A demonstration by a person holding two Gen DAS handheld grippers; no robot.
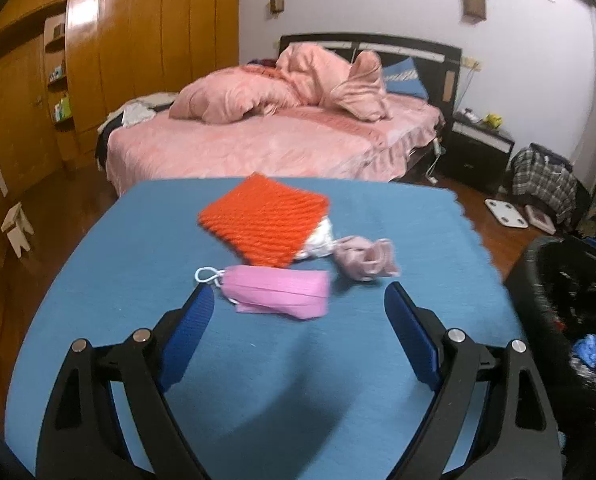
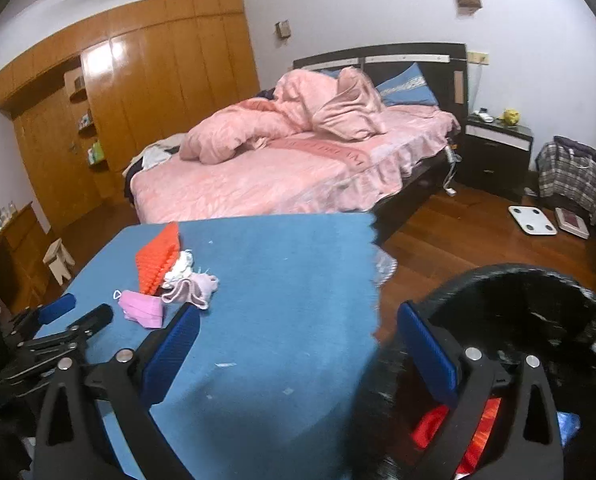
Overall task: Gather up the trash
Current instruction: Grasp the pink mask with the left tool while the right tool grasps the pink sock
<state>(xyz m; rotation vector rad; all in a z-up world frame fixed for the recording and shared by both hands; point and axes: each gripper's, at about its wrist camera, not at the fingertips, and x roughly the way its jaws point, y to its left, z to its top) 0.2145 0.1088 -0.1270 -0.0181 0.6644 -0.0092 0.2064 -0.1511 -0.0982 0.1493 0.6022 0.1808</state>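
Note:
On the blue tablecloth (image 1: 138,280) lies a pile of trash: an orange foam net (image 1: 262,224), a white crumpled wad (image 1: 321,236) under its corner, a pink crumpled tissue (image 1: 365,258) and a pink face mask (image 1: 282,292). My left gripper (image 1: 299,290) is open, its fingers reaching either side of the mask from just in front of it, not touching it. In the right wrist view the same pile (image 2: 166,276) lies at the left, with the left gripper (image 2: 80,312) beside it. My right gripper (image 2: 298,310) is open and empty over the table's right edge, next to a black-lined trash bin (image 2: 537,320).
The bin (image 1: 557,320) stands on the floor right of the table and holds red (image 2: 433,428) and blue (image 1: 587,348) scraps. Behind the table are a pink bed (image 1: 278,140), a dark nightstand (image 2: 493,152) and a wooden wardrobe (image 1: 118,60). A small stool (image 1: 16,232) and a white scale (image 2: 531,220) sit on the floor.

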